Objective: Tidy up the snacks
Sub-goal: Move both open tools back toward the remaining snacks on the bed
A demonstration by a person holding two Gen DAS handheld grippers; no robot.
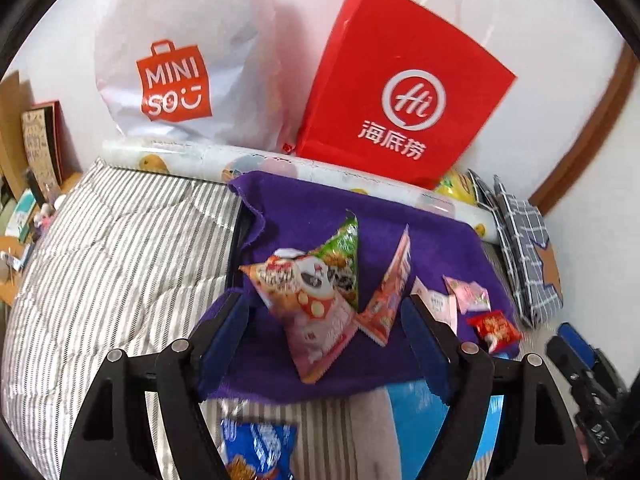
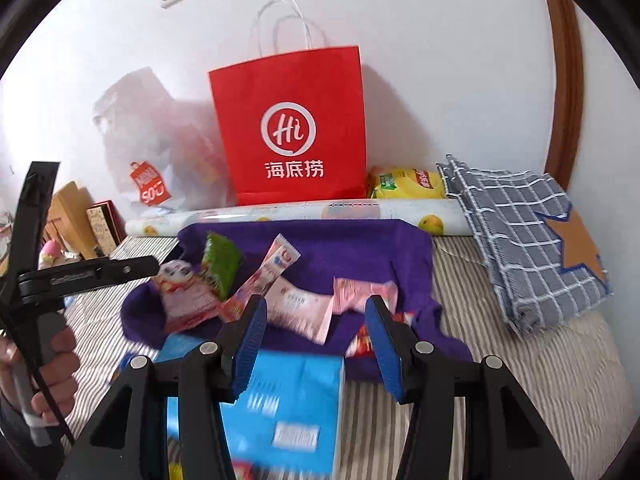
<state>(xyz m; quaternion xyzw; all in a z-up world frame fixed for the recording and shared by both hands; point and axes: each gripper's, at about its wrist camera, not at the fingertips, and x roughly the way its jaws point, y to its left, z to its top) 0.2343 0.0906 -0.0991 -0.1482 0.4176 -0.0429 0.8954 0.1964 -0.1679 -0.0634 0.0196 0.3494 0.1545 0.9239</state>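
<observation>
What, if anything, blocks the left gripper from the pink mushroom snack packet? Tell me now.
Nothing visible blocks it. The left gripper has its jaws open, and the pink mushroom snack packet already lies between them on the purple cloth. The green packet leans just behind it, so closing may catch that too.

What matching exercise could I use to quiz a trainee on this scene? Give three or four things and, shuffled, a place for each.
Things:
1. red paper bag with white handles
2. purple towel
3. yellow snack packet
4. grey checked cloth with a brown star

Places:
A. spread on the striped bedding, snacks on it
B. at the right, draped over the roll's end
C. upright against the white wall
D. lying just right of the red bag

Pairs: 1-C, 2-A, 3-D, 4-B
</observation>
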